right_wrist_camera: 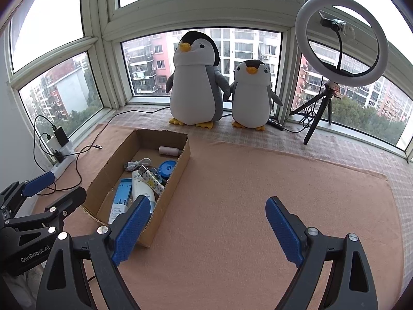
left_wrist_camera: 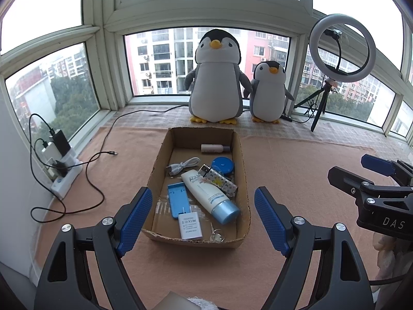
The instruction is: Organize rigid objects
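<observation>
My left tool (left_wrist_camera: pixel 202 215) hangs released at the bottom of its own frame, blue ribbed pads spread wide with nothing between them, aimed down into the open brown cardboard box (left_wrist_camera: pixel 238 155) at frame centre. My right tool (right_wrist_camera: pixel 207 223) is likewise released and empty, poised over bare pink cloth on the worktop (right_wrist_camera: pixel 258 180), with the box off to its left.

Everything I have to sort lies inside that box. Nearest the left tool is a white rectangular power adapter (left_wrist_camera: pixel 190 226): hard, light, flat-sided, best pinched across its narrow width. Beside it lies a flat blue plastic stand (left_wrist_camera: pixel 178 200), thin and stiff, so I would take it by its long edges. The white tube with the pale blue cap (left_wrist_camera: pixel 210 196) lies diagonally; I judge the body slightly yielding and slick, so the rigid cap end is the safer hold. Behind it are a patterned oblong case (left_wrist_camera: pixel 219 182), a round blue lidded tin (left_wrist_camera: pixel 222 166), a coiled white cable (left_wrist_camera: pixel 182 166) and a small pale bottle with a dark cap (left_wrist_camera: pixel 214 148) that looks likely to roll.

The left view alone shows a ring of metal keys (left_wrist_camera: pixel 216 235) at the box's near wall. The right view hides those behind the wall and its own pad, but it shows the empty cloth to the right of the box, and the ring light on a tripod (right_wrist_camera: pixel 342 41) entire.
</observation>
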`<state>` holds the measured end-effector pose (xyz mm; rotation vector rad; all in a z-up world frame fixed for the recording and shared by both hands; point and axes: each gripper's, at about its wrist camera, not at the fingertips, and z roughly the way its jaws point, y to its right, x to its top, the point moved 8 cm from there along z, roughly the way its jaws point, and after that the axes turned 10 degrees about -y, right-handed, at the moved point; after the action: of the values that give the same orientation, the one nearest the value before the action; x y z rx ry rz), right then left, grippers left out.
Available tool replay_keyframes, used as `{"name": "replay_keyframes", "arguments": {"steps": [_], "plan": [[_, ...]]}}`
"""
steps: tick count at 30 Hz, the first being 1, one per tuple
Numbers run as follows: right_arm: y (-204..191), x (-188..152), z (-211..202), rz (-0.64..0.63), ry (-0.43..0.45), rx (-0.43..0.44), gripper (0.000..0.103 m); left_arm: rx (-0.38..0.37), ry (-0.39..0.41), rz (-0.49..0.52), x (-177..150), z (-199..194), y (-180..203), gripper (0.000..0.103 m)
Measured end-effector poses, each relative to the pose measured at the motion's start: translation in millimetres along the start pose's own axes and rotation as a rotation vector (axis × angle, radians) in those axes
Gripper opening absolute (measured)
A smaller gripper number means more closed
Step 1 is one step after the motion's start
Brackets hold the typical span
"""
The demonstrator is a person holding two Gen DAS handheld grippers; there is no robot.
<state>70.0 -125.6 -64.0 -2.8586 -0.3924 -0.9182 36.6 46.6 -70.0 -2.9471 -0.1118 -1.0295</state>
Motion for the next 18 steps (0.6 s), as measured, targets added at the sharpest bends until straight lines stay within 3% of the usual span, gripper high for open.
{"name": "replay_keyframes", "arguments": {"steps": [18], "plan": [[-1.6,-2.4,3.2,0.006,-0.01,0.003,0.088,0.0,-0.002,-0.004,-0.5,0.1,0.8,0.082]]}}
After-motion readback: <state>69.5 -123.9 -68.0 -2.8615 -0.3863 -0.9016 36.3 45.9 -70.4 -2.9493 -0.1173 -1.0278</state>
